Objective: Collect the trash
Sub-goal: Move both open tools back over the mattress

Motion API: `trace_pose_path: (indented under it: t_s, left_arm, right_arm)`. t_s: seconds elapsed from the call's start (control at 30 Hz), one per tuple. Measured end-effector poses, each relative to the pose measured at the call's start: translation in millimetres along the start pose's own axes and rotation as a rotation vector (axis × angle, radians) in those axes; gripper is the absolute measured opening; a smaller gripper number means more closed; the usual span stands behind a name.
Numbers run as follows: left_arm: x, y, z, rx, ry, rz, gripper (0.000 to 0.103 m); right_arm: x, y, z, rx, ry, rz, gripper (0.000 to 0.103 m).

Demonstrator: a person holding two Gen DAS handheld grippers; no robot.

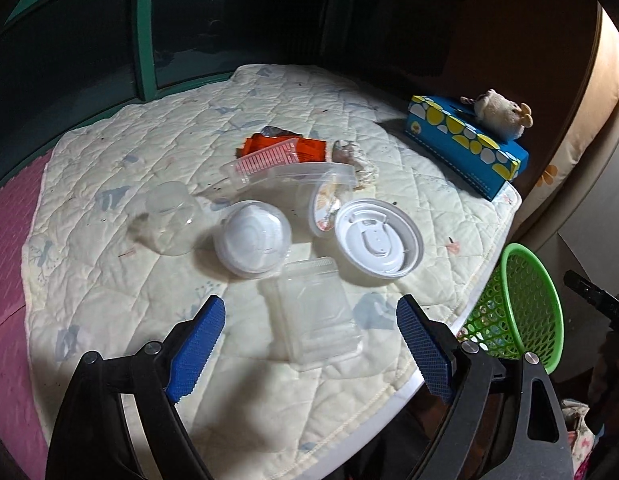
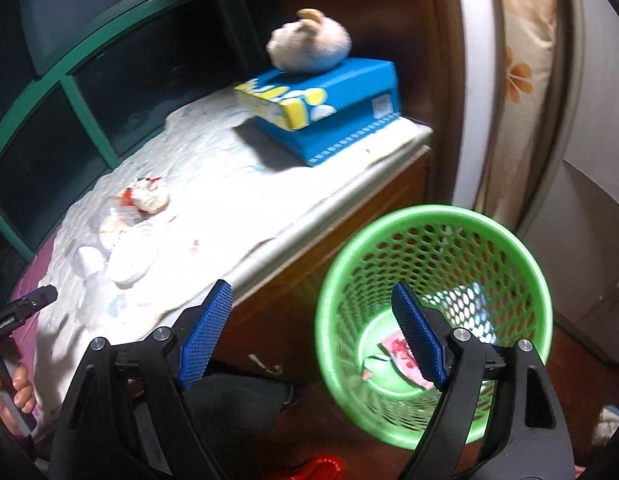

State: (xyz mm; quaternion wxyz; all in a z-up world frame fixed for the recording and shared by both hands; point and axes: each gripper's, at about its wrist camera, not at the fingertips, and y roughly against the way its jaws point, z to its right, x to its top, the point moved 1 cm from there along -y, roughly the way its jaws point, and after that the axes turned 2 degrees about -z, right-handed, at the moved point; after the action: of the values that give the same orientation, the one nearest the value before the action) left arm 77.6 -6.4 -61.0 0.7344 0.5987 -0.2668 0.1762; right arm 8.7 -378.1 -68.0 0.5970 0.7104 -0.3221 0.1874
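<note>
We are between pickups. Our right gripper [image 2: 311,332] hangs over the green perforated plastic waste basket [image 2: 433,216] that stands on the floor beside the desk, fingers spread with nothing between them; a red-and-white scrap of wrapper [image 2: 393,350] lies at the basket's bottom. Our left gripper [image 1: 309,342] points down at the cream quilted cloth [image 1: 129,300] covering the desk, its fingers also spread wide and empty.

Most trash is still on the cloth: a clear square plastic clamshell box [image 1: 315,318] nearest the left fingers, a white domed plastic lid [image 1: 251,242], a white flat round cup lid [image 1: 379,240], a clear plastic cup [image 1: 167,218] lying on its side, and an orange foil wrapper [image 1: 293,148] farther back.

We judge the next move is the left's: lower over the clamshell, straddle it, and close gently, since thin plastic may flex or slip out.
</note>
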Motion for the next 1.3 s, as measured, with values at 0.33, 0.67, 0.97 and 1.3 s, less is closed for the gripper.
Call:
trace_pose_path:
  t_s: [0.33, 0.67, 0.97, 1.3]
  left_arm:
    - [-19, -3, -33, 0.022, 0.075, -0.031, 0.085]
    - [-15, -25, -8, -0.019, 0.075, -0.076, 0.085]
    - [-8, -52, 8, 0.016, 0.063, -0.116, 0.074]
    - [-6, -72, 6, 0.021, 0.094, -0.157, 0.062]
  right_arm:
    - [1, -24, -56, 0.077, 0.094, -0.041, 0.082]
    - [3, -32, -74, 0.102, 0.121, -0.046, 0.082]
    - [2, -37, -75, 0.116, 0.118, -0.055, 0.082]
    - [4, -42, -82, 0.130, 0.126, -0.062, 0.082]
